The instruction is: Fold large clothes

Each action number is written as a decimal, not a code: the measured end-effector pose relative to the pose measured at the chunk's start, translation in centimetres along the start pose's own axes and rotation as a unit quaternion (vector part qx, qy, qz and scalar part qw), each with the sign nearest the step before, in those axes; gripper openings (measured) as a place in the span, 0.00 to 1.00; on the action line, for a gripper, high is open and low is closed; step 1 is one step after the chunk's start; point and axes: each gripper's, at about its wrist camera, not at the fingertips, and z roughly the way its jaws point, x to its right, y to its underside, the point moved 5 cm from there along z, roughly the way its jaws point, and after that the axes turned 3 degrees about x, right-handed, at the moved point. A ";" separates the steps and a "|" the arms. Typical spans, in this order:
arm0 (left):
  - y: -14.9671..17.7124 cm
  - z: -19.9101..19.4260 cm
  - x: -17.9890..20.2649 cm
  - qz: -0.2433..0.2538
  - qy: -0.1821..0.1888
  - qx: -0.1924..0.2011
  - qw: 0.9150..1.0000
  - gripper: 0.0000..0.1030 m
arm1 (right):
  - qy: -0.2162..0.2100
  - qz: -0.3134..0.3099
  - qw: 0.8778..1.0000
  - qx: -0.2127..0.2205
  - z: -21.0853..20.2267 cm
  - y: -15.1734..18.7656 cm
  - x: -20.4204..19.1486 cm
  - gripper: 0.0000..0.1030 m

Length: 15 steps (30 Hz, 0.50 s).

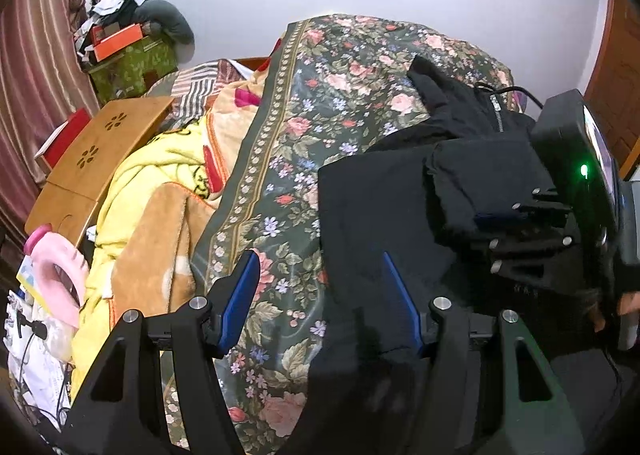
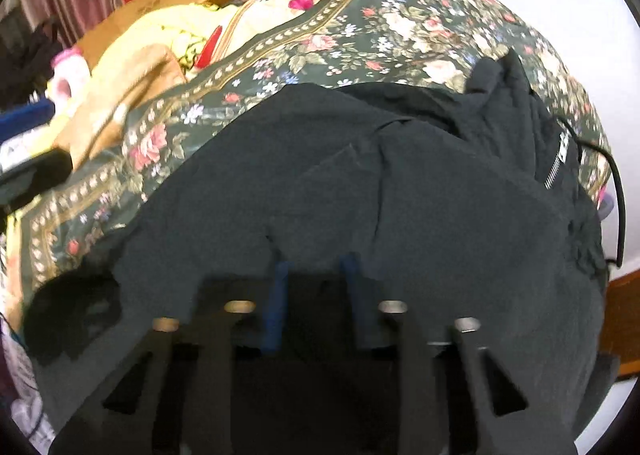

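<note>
A large black garment [image 1: 376,207] with a metal zipper [image 1: 497,117] lies partly folded on a floral bedspread [image 1: 320,103]. My left gripper [image 1: 320,291] is open over the garment's left edge, one blue finger above the bedspread, one above the cloth. My right gripper [image 1: 520,223] shows at the right in the left wrist view, holding a fold of the black cloth. In the right wrist view the garment [image 2: 360,195] fills the middle, and my right gripper [image 2: 316,275] has its blue fingers partly closed with black cloth between them. The zipper [image 2: 556,167] lies at right.
A yellow and tan blanket [image 1: 160,207] is bunched left of the bedspread. A wooden lap table [image 1: 92,159], a pink bottle [image 1: 60,267] and a green box [image 1: 132,63] with clutter stand at the left. A black cable [image 2: 616,195] runs at the bed's right edge.
</note>
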 end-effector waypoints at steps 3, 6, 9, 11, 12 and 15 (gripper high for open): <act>-0.3 -0.6 0.7 0.010 0.000 0.009 1.000 0.60 | -0.006 0.029 0.999 0.033 -2.1 -0.2 1.0 0.10; -0.7 -1.0 1.6 0.020 0.001 0.015 1.000 0.60 | -0.027 0.069 0.995 0.065 -4.6 -0.3 2.7 0.09; -1.1 -1.3 2.4 0.021 0.006 0.018 1.000 0.60 | -0.033 0.103 0.989 0.100 -7.6 -0.4 4.6 0.08; -1.3 -1.6 3.0 0.024 0.009 0.022 0.999 0.60 | -0.033 0.120 0.985 0.120 -9.2 -0.4 5.5 0.08; -1.5 -1.8 3.3 0.026 0.010 0.024 0.999 0.60 | -0.032 0.128 0.983 0.131 -10.3 -0.3 6.1 0.07; -1.8 -2.2 4.2 0.032 0.014 0.030 0.999 0.60 | -0.028 0.152 0.974 0.166 -13.5 0.4 7.8 0.07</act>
